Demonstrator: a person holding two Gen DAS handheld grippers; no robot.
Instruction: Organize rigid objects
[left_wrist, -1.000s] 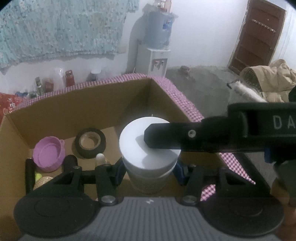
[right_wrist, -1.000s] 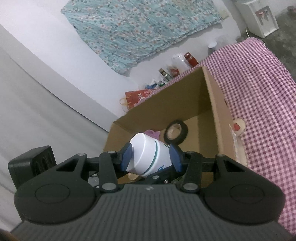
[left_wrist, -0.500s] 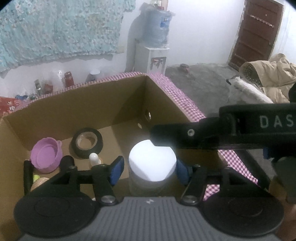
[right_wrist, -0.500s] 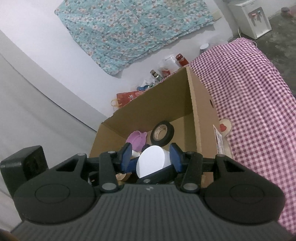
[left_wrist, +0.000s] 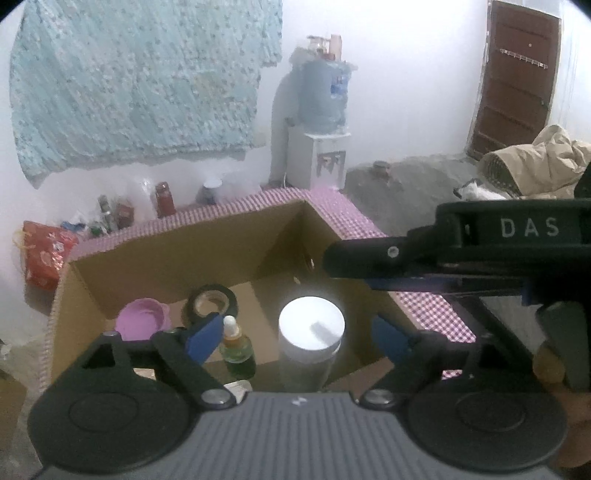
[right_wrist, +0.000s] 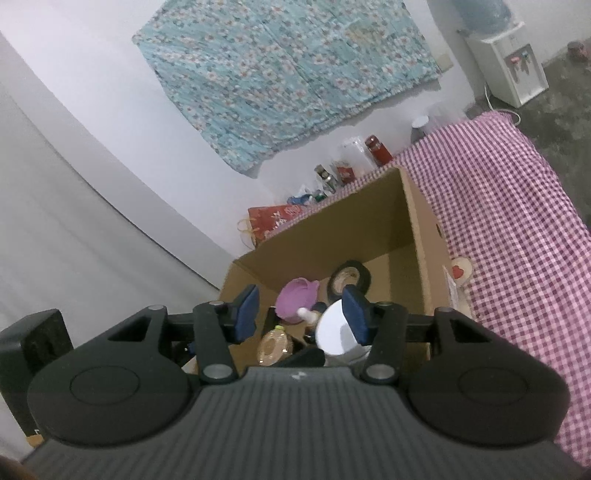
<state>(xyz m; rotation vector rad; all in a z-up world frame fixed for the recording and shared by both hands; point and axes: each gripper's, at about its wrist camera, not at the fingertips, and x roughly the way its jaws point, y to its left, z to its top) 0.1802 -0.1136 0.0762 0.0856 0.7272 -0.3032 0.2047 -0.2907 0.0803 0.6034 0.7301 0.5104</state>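
The left tongs (left_wrist: 291, 334) are seen with their jaws opening wide, and nothing is pinched: the white-lidded jar (left_wrist: 310, 341) stands between the blue pads (left_wrist: 202, 334) but clear of both. The jar is set upright on the floor of the cardboard box (left_wrist: 166, 258), near its right wall, with its long axis vertical and its lid facing up. It lies straight ahead of and below the left tongs, which are judged the nearer to it. The right tongs (right_wrist: 301, 314) are also opening, with nothing between them; the jar (right_wrist: 334, 334) is seen just below the right-hand pad. Any coming lift-away is judged to turn on the pads staying clear of the lid.

Beside the jar a small dropper bottle (left_wrist: 236, 350) is stood, and farther back a purple cup (left_wrist: 142, 325) and a roll of black tape (left_wrist: 210, 301) are lain. The box is rested on a bed with a pink checked cover (right_wrist: 517, 229). Beyond, a water dispenser (left_wrist: 323, 147), a floral cloth (left_wrist: 140, 81) and a brown door (left_wrist: 517, 77) are found.
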